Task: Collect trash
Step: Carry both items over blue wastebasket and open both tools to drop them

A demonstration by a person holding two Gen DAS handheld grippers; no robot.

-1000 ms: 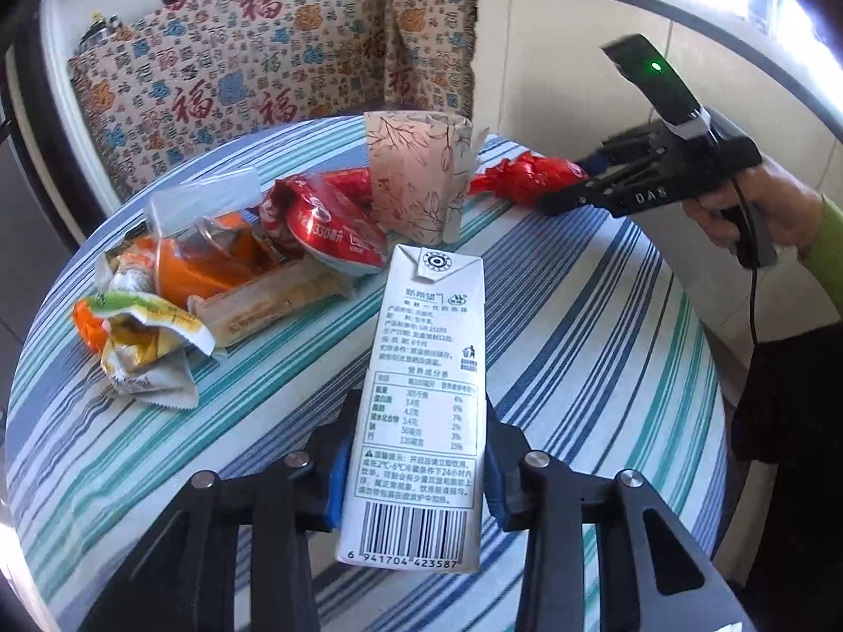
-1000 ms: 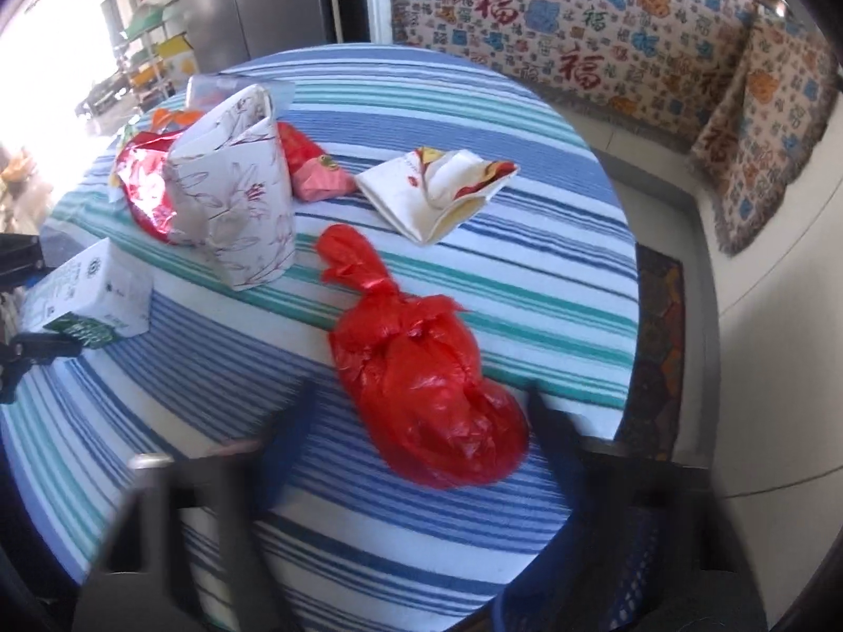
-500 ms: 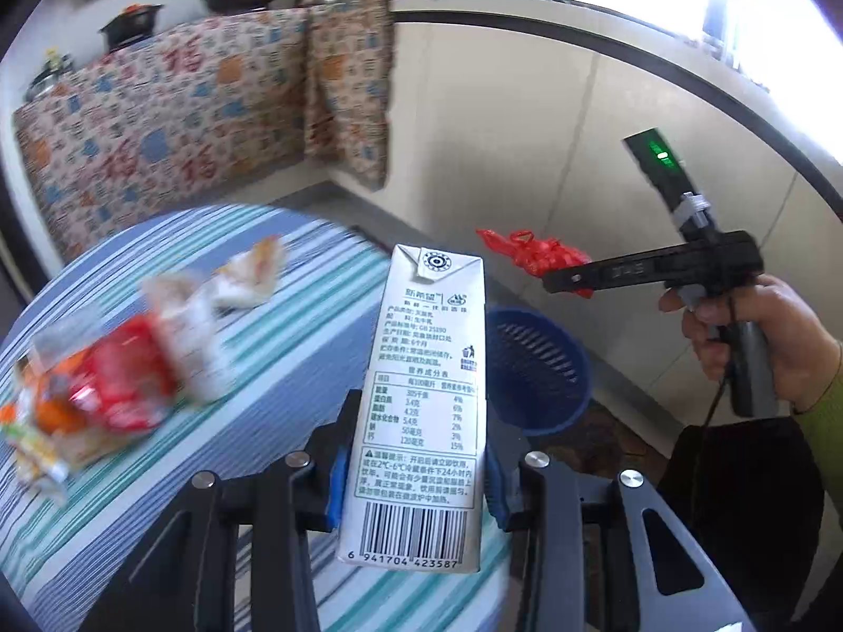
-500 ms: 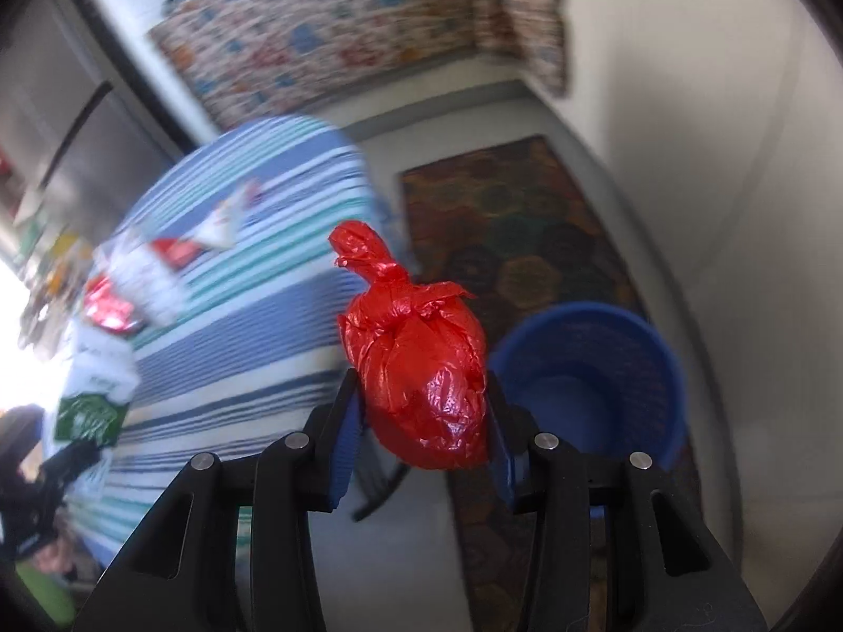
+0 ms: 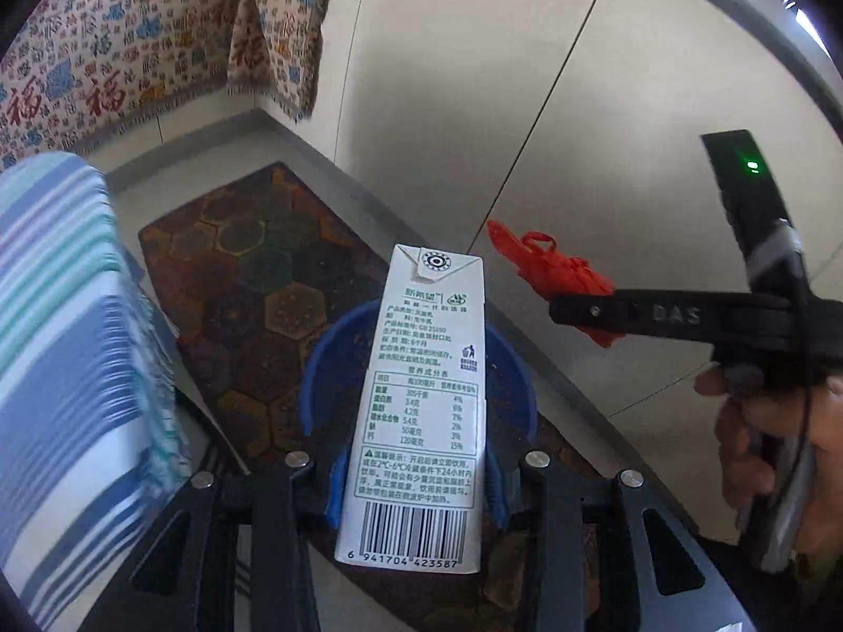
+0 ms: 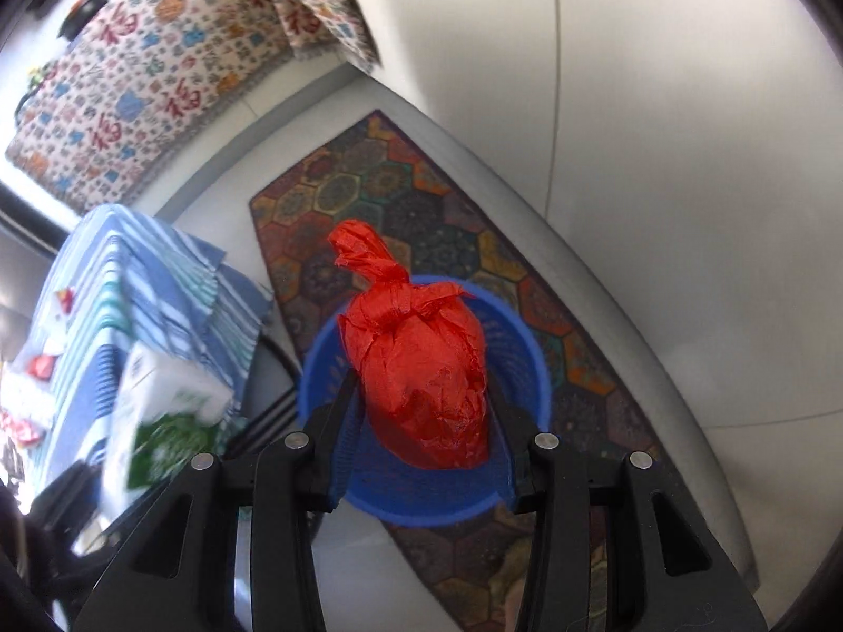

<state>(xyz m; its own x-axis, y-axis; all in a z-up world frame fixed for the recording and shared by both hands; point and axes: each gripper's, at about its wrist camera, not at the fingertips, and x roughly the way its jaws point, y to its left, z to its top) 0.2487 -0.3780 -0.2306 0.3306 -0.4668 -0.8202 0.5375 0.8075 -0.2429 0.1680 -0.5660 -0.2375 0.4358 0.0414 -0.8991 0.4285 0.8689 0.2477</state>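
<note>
My left gripper (image 5: pixel 416 479) is shut on a white milk carton (image 5: pixel 421 395) and holds it upright above the blue trash basket (image 5: pixel 508 368) on the floor. My right gripper (image 6: pixel 421 453) is shut on a tied red plastic bag (image 6: pixel 421 368) and holds it over the same blue basket (image 6: pixel 532 358). The red bag (image 5: pixel 558 268) and the right gripper also show at the right of the left wrist view. The carton (image 6: pixel 158 405) shows blurred at the left of the right wrist view.
The round table with a blue and green striped cloth (image 5: pixel 58 326) stands at the left, with a few wrappers (image 6: pixel 37 368) on it. A patterned hexagon rug (image 6: pixel 421 200) lies under the basket. A white wall (image 5: pixel 527 79) is behind, with a patterned fabric-covered bench (image 6: pixel 131 79).
Both grippers have swung away from the table and down over the blue basket, each carrying its item. The basket now lies directly beneath the carton and the red bag.
</note>
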